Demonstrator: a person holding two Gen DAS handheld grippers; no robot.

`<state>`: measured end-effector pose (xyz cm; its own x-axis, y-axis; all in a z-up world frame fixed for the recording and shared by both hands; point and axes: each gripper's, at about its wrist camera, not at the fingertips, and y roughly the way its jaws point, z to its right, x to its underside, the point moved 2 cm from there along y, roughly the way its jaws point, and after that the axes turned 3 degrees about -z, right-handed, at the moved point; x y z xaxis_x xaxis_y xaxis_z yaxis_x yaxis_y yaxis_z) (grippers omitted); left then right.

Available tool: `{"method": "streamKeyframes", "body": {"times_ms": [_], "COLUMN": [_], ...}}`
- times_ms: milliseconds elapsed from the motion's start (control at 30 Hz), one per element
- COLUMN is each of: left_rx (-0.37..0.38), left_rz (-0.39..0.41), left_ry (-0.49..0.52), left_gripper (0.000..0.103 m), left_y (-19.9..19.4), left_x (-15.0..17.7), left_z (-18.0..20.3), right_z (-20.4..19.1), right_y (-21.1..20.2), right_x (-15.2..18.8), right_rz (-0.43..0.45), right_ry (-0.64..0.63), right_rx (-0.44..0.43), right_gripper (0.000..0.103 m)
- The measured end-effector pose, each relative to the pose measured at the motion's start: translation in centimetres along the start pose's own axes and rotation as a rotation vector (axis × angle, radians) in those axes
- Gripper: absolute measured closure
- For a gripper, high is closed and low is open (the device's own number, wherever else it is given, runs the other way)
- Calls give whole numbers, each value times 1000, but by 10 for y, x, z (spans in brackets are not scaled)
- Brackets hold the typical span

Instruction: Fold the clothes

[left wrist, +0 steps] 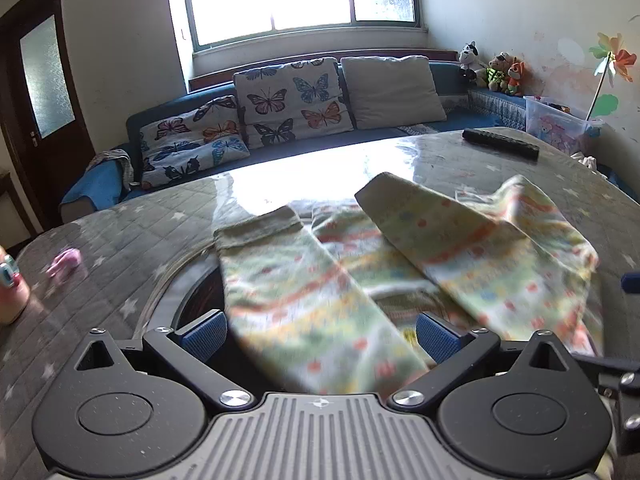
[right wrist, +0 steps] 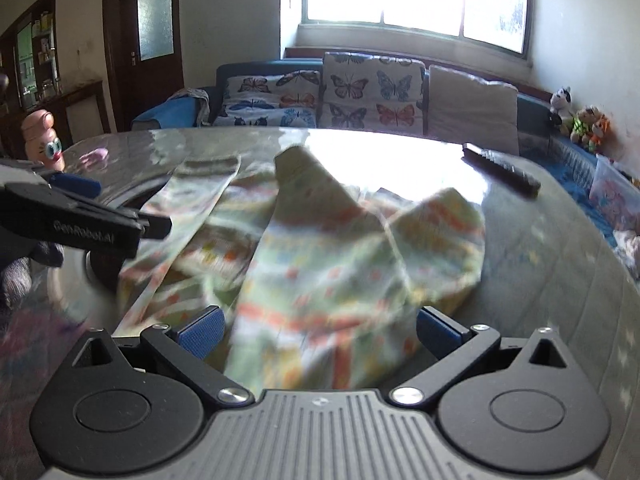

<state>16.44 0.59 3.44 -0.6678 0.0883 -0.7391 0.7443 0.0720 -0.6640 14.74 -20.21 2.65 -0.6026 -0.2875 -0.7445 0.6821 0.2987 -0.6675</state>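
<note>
— Where do we have the patterned pants (left wrist: 320, 288)?

— On the glass-topped table (left wrist: 120, 240), both legs pointing toward the sofa (left wrist: 280, 148), cloth running between our spread fingers.

— So nothing pinched?

— Nothing. Our left gripper (left wrist: 320, 334) is spread wide; our right gripper (right wrist: 318, 330) too. The remote (right wrist: 500, 170) lies well apart.

Marking "GenRobot.AI" is printed on the left gripper (right wrist: 86, 190) body, left of the right claw.
</note>
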Motion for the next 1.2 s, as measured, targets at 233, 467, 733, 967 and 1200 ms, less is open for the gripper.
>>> {"method": "streamKeyframes", "body": {"times_ms": [233,467,733,967,1200], "left_rx": [33,66,90,95,34], "left_rz": [-59,-123,-120,-89,-17], "left_ry": [-31,-65,-61,-95,-175], "left_gripper": [22,30,78,99,101], "left_y": [48,96,110,98,55], "left_x": [-18,-34,-41,-34,-29], "left_z": [-9,-18,-25,-41,-68], "right_z": [14,11,9,18,42], "right_y": [49,107,155,136,77], "right_x": [-52,-89,-102,-95,-87], "right_rz": [8,-2,-61,-33,65], "right_ry": [-5,-48,-39,10,71], "right_rx": [-24,-7,-44,-75,-39], "right_gripper": [6,16,58,97,100]}}
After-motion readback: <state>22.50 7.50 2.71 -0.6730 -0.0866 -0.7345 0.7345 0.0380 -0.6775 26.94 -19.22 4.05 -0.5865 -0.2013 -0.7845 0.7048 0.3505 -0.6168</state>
